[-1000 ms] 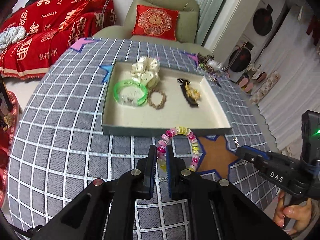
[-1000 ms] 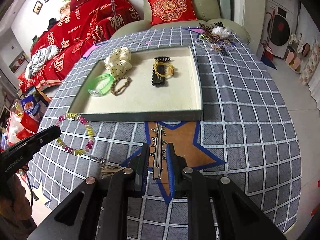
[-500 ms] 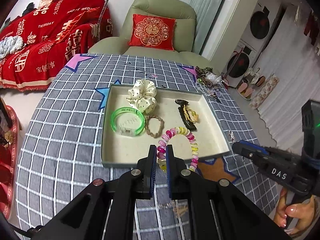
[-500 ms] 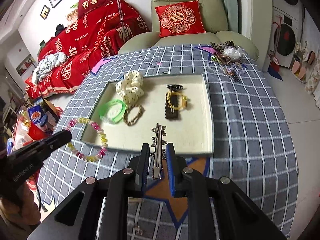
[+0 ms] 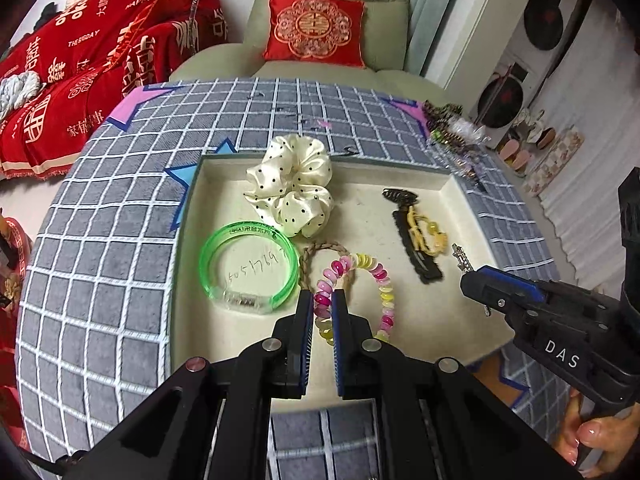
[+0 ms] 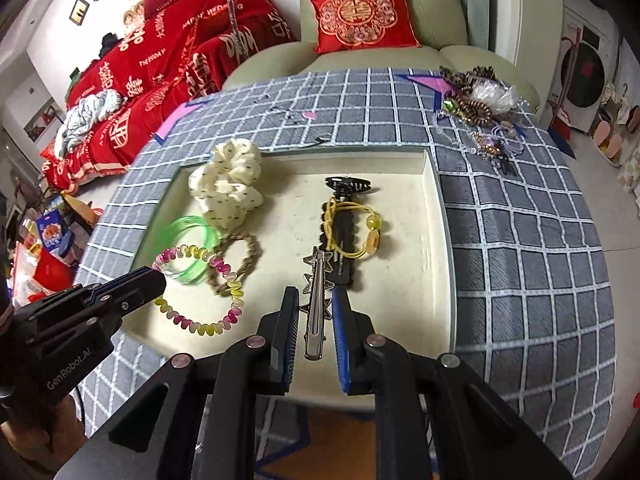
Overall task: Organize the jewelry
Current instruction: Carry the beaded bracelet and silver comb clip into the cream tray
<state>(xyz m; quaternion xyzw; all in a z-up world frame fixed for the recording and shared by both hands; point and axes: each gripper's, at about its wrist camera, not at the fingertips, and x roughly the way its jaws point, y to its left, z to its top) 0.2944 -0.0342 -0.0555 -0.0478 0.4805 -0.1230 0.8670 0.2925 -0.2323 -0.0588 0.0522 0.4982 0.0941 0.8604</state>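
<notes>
your left gripper (image 5: 322, 312) is clamped on the pink-and-yellow beaded bracelet (image 5: 360, 292), which hangs over the shallow cream tray (image 5: 400, 372). your right gripper (image 6: 315, 322) pinches a silver star hair clip (image 6: 316, 292), also above the tray.

already in the tray: cream polka-dot scrunchie (image 5: 294, 184), green translucent bangle (image 5: 248, 264), brown braided band (image 6: 240, 258), black claw clip with a yellow cord bracelet (image 6: 348, 224).

still to sort, by my read: the tangled pile of beads and ties (image 6: 478, 100) at the table's far corner. what's in it is too small to tell. whether either held piece touches the tray floor, can't tell.
</notes>
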